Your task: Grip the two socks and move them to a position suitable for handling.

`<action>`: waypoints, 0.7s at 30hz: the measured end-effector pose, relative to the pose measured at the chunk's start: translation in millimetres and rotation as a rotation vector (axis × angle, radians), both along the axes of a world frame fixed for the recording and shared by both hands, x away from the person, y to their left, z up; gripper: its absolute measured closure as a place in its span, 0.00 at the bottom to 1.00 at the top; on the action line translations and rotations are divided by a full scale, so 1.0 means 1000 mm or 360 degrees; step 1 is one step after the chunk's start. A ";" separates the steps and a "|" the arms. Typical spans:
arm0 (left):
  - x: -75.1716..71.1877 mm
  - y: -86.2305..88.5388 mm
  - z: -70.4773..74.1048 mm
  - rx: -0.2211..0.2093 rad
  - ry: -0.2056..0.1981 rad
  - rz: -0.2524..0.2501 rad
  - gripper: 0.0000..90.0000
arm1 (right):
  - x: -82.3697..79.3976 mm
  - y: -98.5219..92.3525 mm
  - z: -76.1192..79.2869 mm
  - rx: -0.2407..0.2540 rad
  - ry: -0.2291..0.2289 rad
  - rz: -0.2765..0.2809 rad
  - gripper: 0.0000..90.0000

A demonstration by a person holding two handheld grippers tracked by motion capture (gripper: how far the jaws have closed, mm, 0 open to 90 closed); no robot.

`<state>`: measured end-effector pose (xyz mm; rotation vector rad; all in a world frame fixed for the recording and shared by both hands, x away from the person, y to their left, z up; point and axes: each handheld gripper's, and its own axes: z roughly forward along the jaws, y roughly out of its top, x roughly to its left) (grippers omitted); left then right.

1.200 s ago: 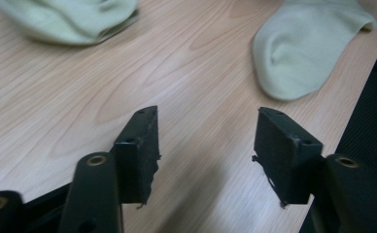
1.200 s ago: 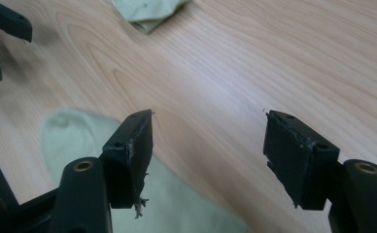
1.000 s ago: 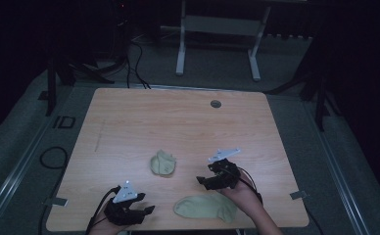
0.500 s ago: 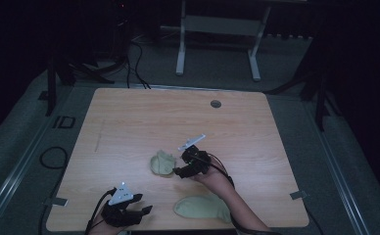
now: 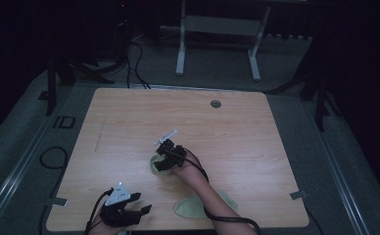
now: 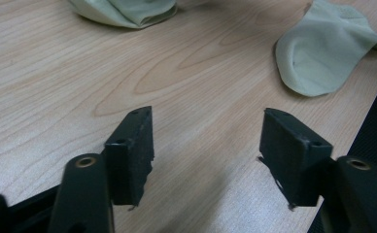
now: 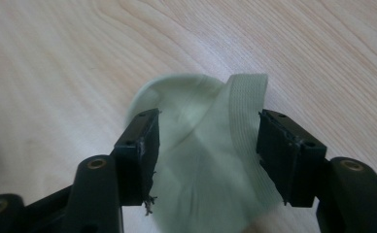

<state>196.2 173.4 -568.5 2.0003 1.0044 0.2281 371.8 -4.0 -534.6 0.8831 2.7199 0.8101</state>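
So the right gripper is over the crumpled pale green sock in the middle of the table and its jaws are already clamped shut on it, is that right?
Not quite. The right gripper is over the crumpled pale green sock, but its jaws stand open on either side of it, not clamped shut. The right gripper view shows the gaps between pads and fabric.
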 end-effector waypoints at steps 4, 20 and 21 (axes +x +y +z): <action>0.000 0.000 0.001 0.0010 -0.0001 0.0050 0.29 | 0.000 0.010 -0.010 -0.0093 -0.0046 -0.0009 0.45; 0.000 0.002 0.002 0.0006 -0.0026 0.0103 0.19 | -0.010 0.022 -0.008 -0.0284 -0.0188 0.0060 0.84; 0.000 0.002 0.002 0.0008 -0.0027 0.0102 0.19 | -0.009 0.022 -0.008 -0.0283 -0.0188 0.0063 0.85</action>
